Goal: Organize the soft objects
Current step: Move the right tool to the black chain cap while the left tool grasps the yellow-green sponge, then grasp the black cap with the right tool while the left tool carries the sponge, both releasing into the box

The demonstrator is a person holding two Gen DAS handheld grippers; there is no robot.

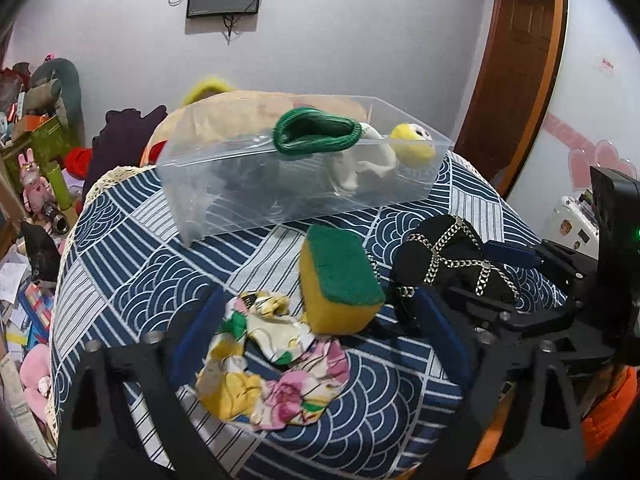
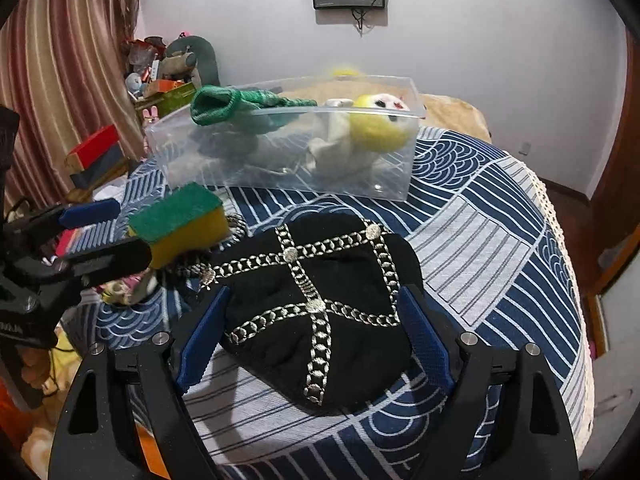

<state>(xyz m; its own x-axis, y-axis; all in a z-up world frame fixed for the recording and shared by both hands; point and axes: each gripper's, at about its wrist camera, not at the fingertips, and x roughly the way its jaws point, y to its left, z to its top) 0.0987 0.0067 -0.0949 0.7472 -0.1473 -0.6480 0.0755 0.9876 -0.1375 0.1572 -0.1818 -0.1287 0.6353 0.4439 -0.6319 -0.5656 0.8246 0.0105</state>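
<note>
A clear plastic bin [image 1: 224,184] [image 2: 396,176] stands at the back of the table, holding a green knit sock [image 1: 316,130] [image 2: 224,106] and a yellow-and-white plush [image 1: 412,142] [image 2: 376,124]. My left gripper [image 1: 320,312] is open around a crumpled floral cloth [image 1: 272,356]; a yellow sponge with a green top [image 1: 340,276] [image 2: 180,220] stands between its fingertips. My right gripper [image 2: 314,308] is open, its blue fingers on either side of a black cloth with silver chains [image 2: 320,304] [image 1: 452,256].
The table wears a blue-and-white wave-pattern cloth [image 1: 132,264] [image 2: 500,220] with a lace edge. Cluttered boxes and toys [image 1: 36,152] stand beyond the left side. A wooden door [image 1: 516,60] is at the right, and a beige pillow [image 1: 224,116] lies behind the bin.
</note>
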